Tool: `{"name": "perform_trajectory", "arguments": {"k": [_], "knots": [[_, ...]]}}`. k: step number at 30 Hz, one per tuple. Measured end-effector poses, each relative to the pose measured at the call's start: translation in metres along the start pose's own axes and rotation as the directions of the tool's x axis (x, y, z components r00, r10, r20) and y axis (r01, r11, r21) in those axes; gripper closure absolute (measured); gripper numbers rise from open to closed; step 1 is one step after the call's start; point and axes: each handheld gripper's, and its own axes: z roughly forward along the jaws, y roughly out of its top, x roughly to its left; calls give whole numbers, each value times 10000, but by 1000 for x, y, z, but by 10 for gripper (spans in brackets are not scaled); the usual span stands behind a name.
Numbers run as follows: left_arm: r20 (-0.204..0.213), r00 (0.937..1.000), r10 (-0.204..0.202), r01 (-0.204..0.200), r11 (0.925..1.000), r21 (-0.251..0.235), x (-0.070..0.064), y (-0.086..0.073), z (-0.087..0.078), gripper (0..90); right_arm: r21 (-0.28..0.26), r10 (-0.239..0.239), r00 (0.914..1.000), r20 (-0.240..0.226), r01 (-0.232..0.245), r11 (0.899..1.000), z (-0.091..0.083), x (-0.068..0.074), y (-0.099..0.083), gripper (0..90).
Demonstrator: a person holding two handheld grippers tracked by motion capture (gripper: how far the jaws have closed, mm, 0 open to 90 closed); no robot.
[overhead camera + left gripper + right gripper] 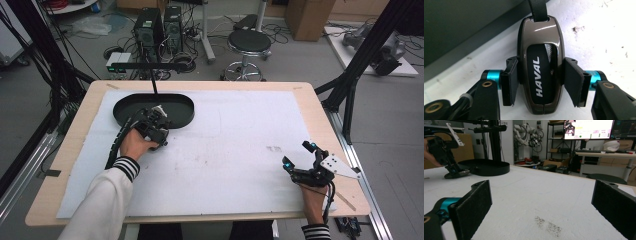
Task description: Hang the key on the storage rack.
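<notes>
At the left of the table (pixel 70 150), the left gripper (pixel 159 134) sits just in front of the black oval tray (pixel 125 107), held in the person's left hand (pixel 136 144) with a striped cuff behind it. In the left gripper view its two padded jaws press against the flanks of a glossy brown car key fob (pixel 539 50) — the left pad flat on the shell, the right pad touching the other side, so the claw is clamped on the fob. The fob carries the word HAVAL on a black inset and a black strap (pixel 537 8) runs out of its top end. It lies on the white table cover (pixel 599 37), right beside the dark wall of the tray. From the right gripper view the same fob (pixel 457 173) shows low against the cover, at the tray's near edge.

The middle of the white sheet carries a faint grey smudge (pixel 274 149).

At the right, the right gripper (pixel 300 159) rests near the table's front corner — its jaws stand wide apart with nothing between them, blue-tipped fingers (pixel 287 162) pointing toward the centre. The grey three-cornered plate (pixel 340 167) sits on top of it.
</notes>
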Motion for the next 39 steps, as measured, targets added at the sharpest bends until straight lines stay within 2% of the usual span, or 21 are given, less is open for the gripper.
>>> {"name": "perform_trajectory", "arguments": {"k": [6,9,13,15,16,17,20,22,23,24,25,27,28,29,31,32,33,35,37,38,39], "knots": [[237,9996,173,-154,9969,-768,4,-2,-11,486,23,-5,10000,7,5,10000,0,0,0,19],[186,9994,300,-276,9926,-1184,6,-3,-17,487,18,-2,10000,7,2,10000,0,0,0,19],[249,9993,272,-226,9855,-1680,10,-5,-25,487,19,-4,10000,10,4,10000,0,0,0,19],[272,9992,278,-225,9837,-1787,11,-5,-27,487,29,-34,10000,18,34,10000,0,0,0,19],[240,9994,264,-213,9806,-1949,12,-6,-30,488,10,-65,10000,25,65,10000,0,0,0,19],[129,9994,317,-278,9724,-2317,12,-6,-35,488,8,-66,10000,31,66,10000,0,0,0,19],[112,9997,222,-184,9639,-2655,15,-6,-43,489,12,-67,10000,26,67,10000,0,0,0,19],[132,9999,106,-61,9537,-3008,17,-7,-48,489,8,-70,10000,28,70,10000,0,0,0,19],[132,9999,106,-61,9537,-3008,17,-7,-48,489,3,-55,10000,35,55,10000,0,0,0,19],[337,9994,-37,144,9457,-3248,22,-8,-53,489,18,-56,10000,21,56,10000,0,0,0,19],[280,9996,-62,152,9418,-3358,23,-9,-55,489,25,-47,10000,24,47,10000,0,0,0,19],[238,9997,-80,156,9404,-3397,25,-9,-57,489,25,-42,10000,29,42,10000,0,0,0,19],[177,9997,-173,226,9319,-3620,29,-11,-63,489,29,-51,10000,29,51,10000,0,0,0,19],[177,9997,-173,226,9319,-3620,29,-11,-63,488,29,-51,10000,29,51,10000,0,0,0,19],[265,9990,-371,445,9208,-3874,36,-11,-73,489,26,-54,10000,26,54,10000,0,0,0,19],[265,9990,-371,445,9208,-3874,36,-11,-73,488,24,-42,10000,28,42,10000,0,0,0,19],[113,9987,-501,504,9152,-3998,38,-10,-80,488,29,-44,10000,33,44,10000,0,0,0,19],[174,9983,-547,570,9081,-4148,41,-9,-87,488,30,-68,10000,35,68,10000,0,0,0,19],[163,9983,-560,576,9055,-4203,42,-8,-90,488,27,-63,10000,37,63,10000,0,0,0,19],[57,9982,-605,571,9017,-4286,45,-7,-97,488,32,-74,10000,36,74,10000,0,0,0,19],[57,9982,-605,571,9017,-4286,45,-7,-97,488,34,-67,10000,35,67,10000,0,0,0,19]]}}
